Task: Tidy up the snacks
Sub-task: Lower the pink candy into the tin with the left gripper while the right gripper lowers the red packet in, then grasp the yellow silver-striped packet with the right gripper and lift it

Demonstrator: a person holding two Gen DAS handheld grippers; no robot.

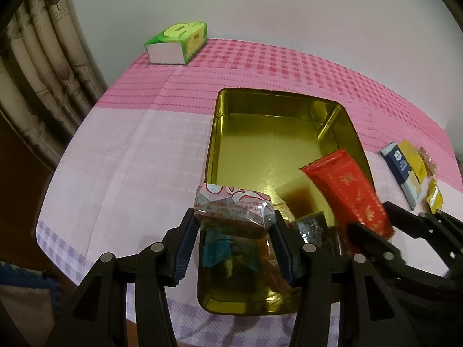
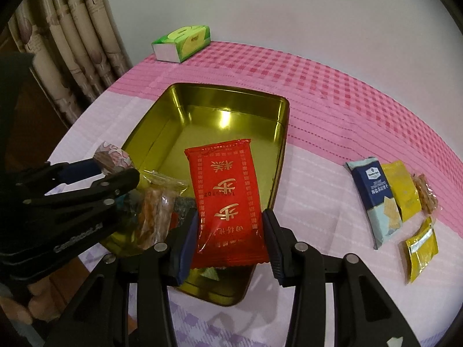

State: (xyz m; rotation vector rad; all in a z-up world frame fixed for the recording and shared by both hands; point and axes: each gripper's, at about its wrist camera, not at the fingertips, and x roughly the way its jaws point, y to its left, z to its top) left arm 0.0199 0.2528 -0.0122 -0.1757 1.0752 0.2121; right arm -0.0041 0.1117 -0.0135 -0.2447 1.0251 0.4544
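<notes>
**Both tongs holding snacks over the gold tin**

Counts: one gold tin (image 2: 282, 121), one green tissue box (image 1: 176, 43), two tongs. Loose snacks on the counter (image 1: 121, 156) to the right of the right tongs: four – one blue-and-white cracker packet (image 2: 373, 196), one yellow packet (image 2: 405, 190), one clear packet with orange-brown contents (image 2: 425, 193), one small gold-yellow sachet (image 2: 419, 251). Inside the tin, near end: at least three wrapped pieces, including a clear-wrapped brown bar (image 2: 156, 211) and a teal wrapper (image 1: 217, 248); exact count unclear, partly hidden by the tongs.

Left tongs (image 1: 234, 225): clenched on a silver-and-pink wrapped snack (image 1: 234, 205), pads pressing both ends. Snack sits at the fingertips, above the tin's near left corner. Tin floor lies directly below and ahead of these tongs.

Right tongs (image 2: 228, 243): grasping a red snack packet (image 2: 225, 196) with gold characters, pinched at its lower edge; packet stands up and leans away over the tin. Tin lies below and ahead; the other pieces in the tin are just left of these tongs.

Pose: both tongs point steeply downward, side by side over the tin's near end, close but apart. Part of a hand (image 2: 20, 306) shows behind the left tongs in the right wrist view. Tissue box is far ahead of both tongs, at the counter's back edge.
</notes>
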